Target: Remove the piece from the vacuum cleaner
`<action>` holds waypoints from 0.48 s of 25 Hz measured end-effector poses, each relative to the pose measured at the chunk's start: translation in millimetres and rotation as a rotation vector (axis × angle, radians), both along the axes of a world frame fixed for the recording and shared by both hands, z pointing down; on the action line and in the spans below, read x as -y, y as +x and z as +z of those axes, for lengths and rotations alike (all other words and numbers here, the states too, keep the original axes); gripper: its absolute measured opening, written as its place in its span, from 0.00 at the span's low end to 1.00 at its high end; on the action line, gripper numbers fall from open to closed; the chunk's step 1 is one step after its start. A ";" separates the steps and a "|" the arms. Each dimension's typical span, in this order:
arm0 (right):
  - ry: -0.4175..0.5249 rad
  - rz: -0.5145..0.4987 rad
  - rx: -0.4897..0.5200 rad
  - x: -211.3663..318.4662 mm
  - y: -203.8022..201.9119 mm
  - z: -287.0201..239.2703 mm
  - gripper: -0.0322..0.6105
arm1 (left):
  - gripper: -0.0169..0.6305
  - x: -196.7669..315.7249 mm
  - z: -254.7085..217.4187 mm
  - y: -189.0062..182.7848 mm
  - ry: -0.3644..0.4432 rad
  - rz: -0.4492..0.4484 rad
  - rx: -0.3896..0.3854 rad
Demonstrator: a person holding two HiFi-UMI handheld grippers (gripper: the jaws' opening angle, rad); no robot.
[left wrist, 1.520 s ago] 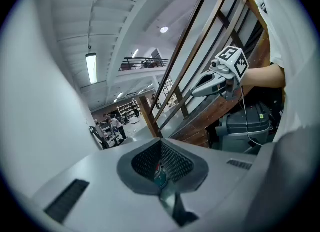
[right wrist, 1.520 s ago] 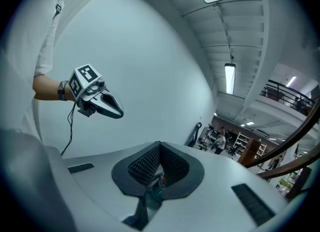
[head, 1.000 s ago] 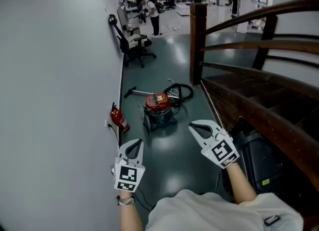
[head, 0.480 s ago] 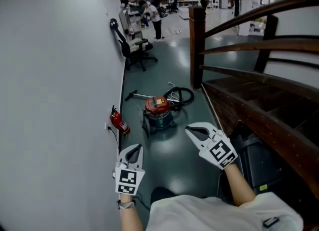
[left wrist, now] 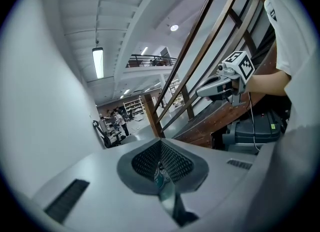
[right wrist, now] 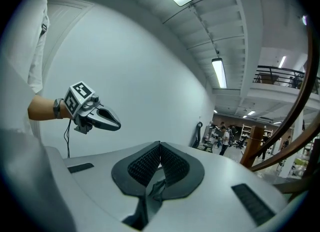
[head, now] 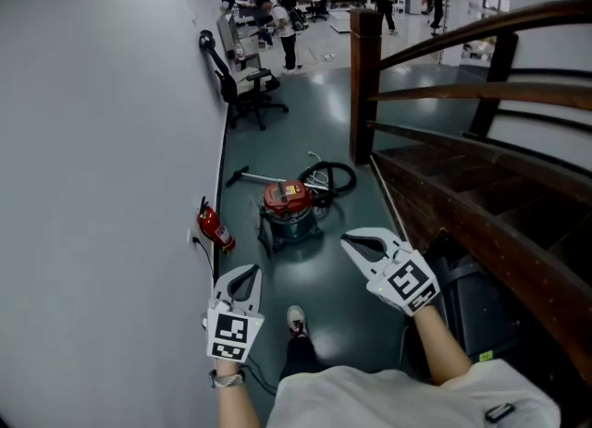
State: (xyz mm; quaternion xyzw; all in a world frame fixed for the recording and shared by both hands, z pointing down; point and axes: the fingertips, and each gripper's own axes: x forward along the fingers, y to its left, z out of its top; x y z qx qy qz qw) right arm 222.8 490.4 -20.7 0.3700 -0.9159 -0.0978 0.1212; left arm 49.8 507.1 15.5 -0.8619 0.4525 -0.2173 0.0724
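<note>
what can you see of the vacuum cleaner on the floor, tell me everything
The vacuum cleaner is a small canister type: red top over a dark teal drum, plastic by the look. It stands upright on the dark green floor, between the grey wall and the wooden stair. A black hose lies coiled behind it, and a pale wand stretches along the floor toward the wall. A red fire extinguisher stands apart at its left.

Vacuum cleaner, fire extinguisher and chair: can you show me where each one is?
vacuum cleaner (head: 287, 199), head view, on its red top.
fire extinguisher (head: 212, 226), head view, on its red body.
chair (head: 251, 77), head view, on its seat.
</note>
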 end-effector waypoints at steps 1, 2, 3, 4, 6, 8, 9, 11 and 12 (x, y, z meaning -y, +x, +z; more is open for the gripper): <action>0.000 0.000 0.001 7.9 -1.5 -0.1 0.09 | 0.02 8.9 1.8 -2.3 0.000 0.004 -0.002; 0.003 -0.001 -0.003 16.3 -3.3 0.0 0.09 | 0.03 18.7 4.3 -4.7 -0.001 0.009 -0.005; 0.006 -0.001 -0.009 25.4 -5.6 0.2 0.09 | 0.02 29.5 7.2 -7.3 -0.002 0.014 -0.006; 0.010 -0.001 -0.011 35.7 -8.4 -0.1 0.09 | 0.03 41.7 9.8 -10.1 -0.004 0.018 -0.006; 0.015 0.001 -0.009 60.7 -15.2 -1.1 0.09 | 0.02 70.0 12.1 -16.0 -0.004 0.027 -0.001; 0.016 0.000 -0.010 88.3 -23.6 -1.0 0.09 | 0.03 99.6 11.0 -21.8 -0.002 0.036 0.005; 0.017 -0.001 -0.013 101.7 -28.5 -0.9 0.09 | 0.03 113.6 9.8 -25.0 0.000 0.041 0.007; 0.021 0.001 -0.015 126.9 -38.0 -1.5 0.09 | 0.03 140.0 8.0 -31.8 0.004 0.049 0.009; 0.024 0.003 -0.014 138.9 -42.4 -2.3 0.09 | 0.03 153.0 7.5 -34.9 0.004 0.052 0.010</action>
